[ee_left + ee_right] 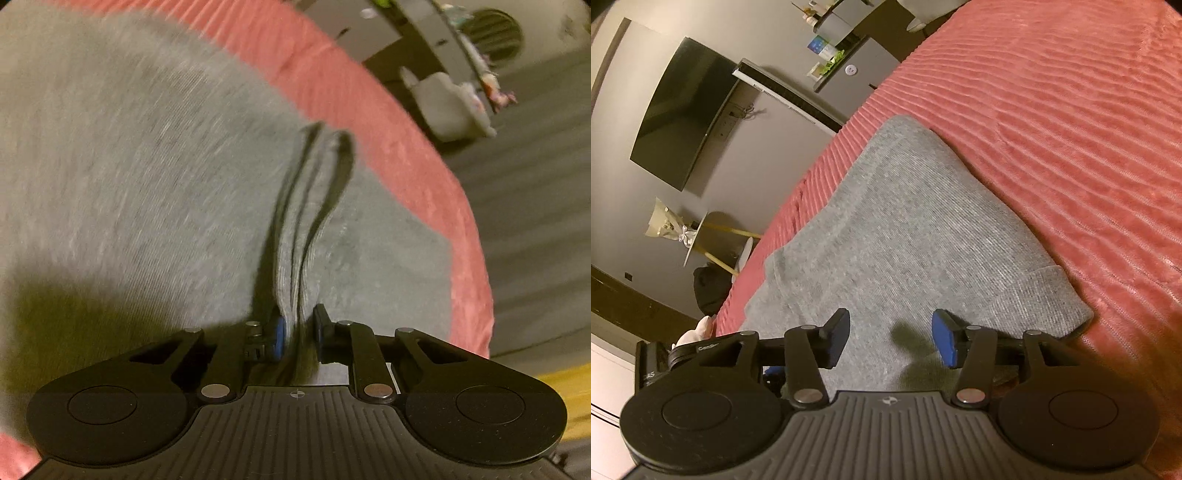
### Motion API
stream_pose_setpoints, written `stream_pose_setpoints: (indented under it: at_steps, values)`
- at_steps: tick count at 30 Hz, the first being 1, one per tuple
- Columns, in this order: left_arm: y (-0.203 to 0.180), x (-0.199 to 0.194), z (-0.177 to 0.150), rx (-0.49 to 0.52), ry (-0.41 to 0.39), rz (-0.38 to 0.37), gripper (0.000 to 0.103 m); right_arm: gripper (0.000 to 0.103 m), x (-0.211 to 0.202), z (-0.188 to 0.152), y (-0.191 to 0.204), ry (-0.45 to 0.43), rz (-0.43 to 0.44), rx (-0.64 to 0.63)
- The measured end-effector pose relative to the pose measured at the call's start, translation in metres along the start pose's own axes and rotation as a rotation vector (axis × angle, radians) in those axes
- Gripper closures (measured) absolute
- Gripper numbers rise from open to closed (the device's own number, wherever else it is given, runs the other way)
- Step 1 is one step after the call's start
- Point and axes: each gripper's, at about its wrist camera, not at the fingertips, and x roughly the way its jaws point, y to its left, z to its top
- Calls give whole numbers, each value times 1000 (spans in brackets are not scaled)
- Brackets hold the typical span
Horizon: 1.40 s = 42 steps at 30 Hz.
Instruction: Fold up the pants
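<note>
Grey knit pants (147,177) lie spread on a pink ribbed bedspread (406,155). In the left wrist view my left gripper (297,332) is shut on a raised pleat of the grey cloth (291,288), which stands up in layered folds between the blue pads. In the right wrist view the pants (905,221) lie flat and folded, with a ribbed cuff (1049,295) at the right. My right gripper (890,338) hovers just over the near part of the pants, its jaws standing apart with nothing pinched between them.
The bedspread (1071,129) stretches far to the right. Beyond the bed's left edge are a wall-mounted dark TV (679,110), a small round table (709,240) and a grey cabinet (857,74). A pale armchair (447,107) stands on the floor past the bed.
</note>
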Motion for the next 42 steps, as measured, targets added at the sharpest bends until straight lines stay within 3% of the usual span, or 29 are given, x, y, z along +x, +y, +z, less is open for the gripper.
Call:
stream_pose_setpoints:
  at_steps: [3, 7, 10, 14, 16, 20, 22, 25, 29, 31, 34, 42]
  values:
    - [-13, -18, 1, 63, -18, 7, 85, 41, -10, -2, 3, -37, 3, -23]
    - [-16, -43, 9, 134, -70, 46, 85, 37, -27, -3, 13, -101, -30, -81]
    - [-4, -53, 10, 151, -82, 87, 84, 37, -28, -6, 15, -90, -52, -100]
    - [22, -42, 6, 100, -44, 165, 82, 37, -16, -5, 20, -39, -106, -132]
    - [30, -43, 3, 106, -62, 182, 71, 37, -10, -6, 26, -27, -130, -167]
    - [29, -51, -1, 122, -79, 183, 66, 40, -3, -5, 29, -10, -153, -185]
    - [25, -52, -3, 161, -70, 184, 49, 43, 0, -4, 29, -6, -177, -183]
    - [15, -47, -13, 215, -52, 187, 47, 43, 1, -5, 29, -11, -181, -174]
    - [7, -34, -23, 277, -57, 247, 56, 43, 0, -6, 28, -12, -178, -170]
    - [4, -34, -27, 301, -58, 252, 65, 43, 0, -5, 28, -11, -181, -174]
    - [4, -37, -29, 310, -71, 255, 70, 43, 0, -6, 30, -8, -188, -181]
    - [11, -42, -31, 302, -90, 227, 75, 42, -1, -5, 31, -4, -194, -186]
